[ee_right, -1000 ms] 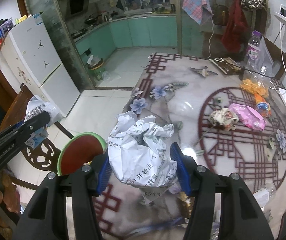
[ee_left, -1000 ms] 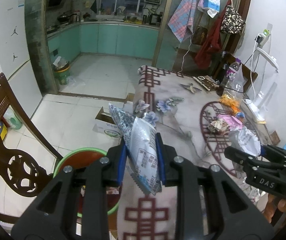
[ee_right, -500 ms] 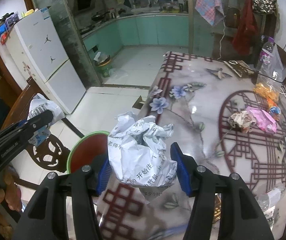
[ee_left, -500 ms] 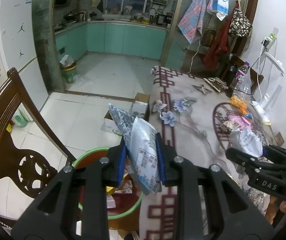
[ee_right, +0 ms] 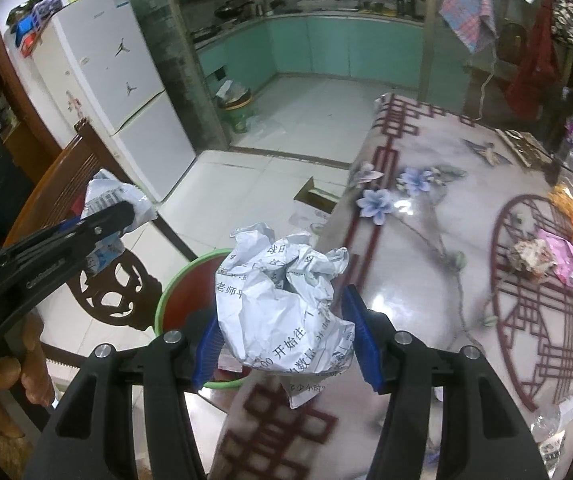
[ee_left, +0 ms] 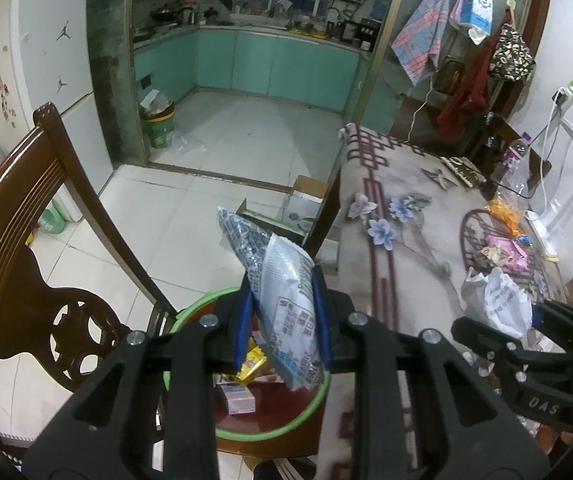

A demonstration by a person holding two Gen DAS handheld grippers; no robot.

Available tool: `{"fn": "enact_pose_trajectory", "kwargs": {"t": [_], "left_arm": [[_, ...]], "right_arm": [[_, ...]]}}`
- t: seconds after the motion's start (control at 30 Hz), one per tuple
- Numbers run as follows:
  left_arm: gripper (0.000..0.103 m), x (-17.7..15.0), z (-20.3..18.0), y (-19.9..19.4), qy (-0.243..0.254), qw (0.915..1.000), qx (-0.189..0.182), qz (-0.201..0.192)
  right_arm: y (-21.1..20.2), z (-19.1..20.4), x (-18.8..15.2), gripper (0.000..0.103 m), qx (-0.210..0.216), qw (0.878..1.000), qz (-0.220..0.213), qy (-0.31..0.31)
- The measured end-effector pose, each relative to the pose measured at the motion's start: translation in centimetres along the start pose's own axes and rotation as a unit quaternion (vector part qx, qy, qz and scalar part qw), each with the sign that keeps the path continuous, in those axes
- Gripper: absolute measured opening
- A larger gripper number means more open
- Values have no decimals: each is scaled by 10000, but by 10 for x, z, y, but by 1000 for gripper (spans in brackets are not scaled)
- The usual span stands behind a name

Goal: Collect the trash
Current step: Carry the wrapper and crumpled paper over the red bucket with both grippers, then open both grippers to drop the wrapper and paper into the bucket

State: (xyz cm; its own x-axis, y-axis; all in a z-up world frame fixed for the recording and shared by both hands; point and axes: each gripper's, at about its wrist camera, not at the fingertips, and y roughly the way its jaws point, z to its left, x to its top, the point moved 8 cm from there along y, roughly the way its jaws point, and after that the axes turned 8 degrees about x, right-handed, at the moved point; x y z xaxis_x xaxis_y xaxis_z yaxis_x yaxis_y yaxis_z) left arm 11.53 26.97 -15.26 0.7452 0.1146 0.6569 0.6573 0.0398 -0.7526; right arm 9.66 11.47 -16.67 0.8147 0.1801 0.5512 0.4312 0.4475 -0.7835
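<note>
Left wrist: chair beside bin.

A carved wooden chair stands beside the patterned table; a white fridge behind.

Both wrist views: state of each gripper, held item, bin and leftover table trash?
left gripper: shut on the snack wrapper
snack wrapper: pinched upright, above the bin
right gripper: shut on the crumpled paper
crumpled paper: balled up, held at the table edge
green-rimmed bin: open, trash already inside
pink wrapper: lying on the table, not collected
</note>
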Motion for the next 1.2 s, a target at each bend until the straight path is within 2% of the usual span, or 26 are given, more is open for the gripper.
{"fn": "enact_pose_trajectory", "kwargs": {"t": [0.33, 0.63, 1.2], "left_arm": [[26, 3, 33, 31, -207, 9995, 110, 227], [26, 3, 47, 56, -332, 9985, 107, 432], [26, 0, 56, 78, -411, 9970, 136, 639]], "right_arm": [[46, 37, 0, 55, 228, 9979, 458, -389], [79, 47, -10, 55, 272, 9943, 875, -554], [104, 63, -14, 57, 471, 9894, 1147, -762]]}}
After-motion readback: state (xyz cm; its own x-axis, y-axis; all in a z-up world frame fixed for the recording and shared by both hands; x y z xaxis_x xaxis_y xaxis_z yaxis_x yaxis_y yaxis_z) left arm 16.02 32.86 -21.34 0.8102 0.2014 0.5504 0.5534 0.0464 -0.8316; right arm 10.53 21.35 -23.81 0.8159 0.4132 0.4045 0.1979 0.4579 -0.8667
